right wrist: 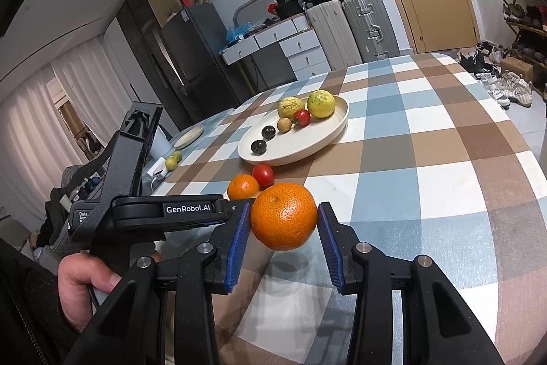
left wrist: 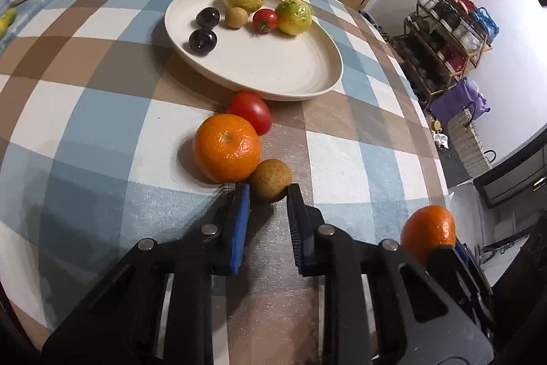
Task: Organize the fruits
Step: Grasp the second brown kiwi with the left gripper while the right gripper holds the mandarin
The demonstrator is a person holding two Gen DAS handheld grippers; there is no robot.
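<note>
From the left wrist view, the left gripper (left wrist: 268, 190) has its jaws clamped on the small brown fruit (left wrist: 270, 180), pinching only its near lower part at the very fingertips, with the fruit resting on the checked tablecloth (left wrist: 102, 112). That fruit touches the loose orange (left wrist: 226, 146) on its left, and a red tomato (left wrist: 251, 112) lies just beyond, near the rim of the cream plate (left wrist: 301, 84). A straight lift, judged best, would keep the shallow pinch from rolling the fruit out or nudging the orange. The plate's near half is bare, leaving room to set it down short of the dark plums (left wrist: 202, 39). From the right wrist view, the right gripper (right wrist: 284, 221) is clamped on a held orange (right wrist: 284, 219), carried above the cloth, near the left gripper's body. The table's right side is open; the left tool crowds the near left, so the two should go to the plate in turn.
</note>
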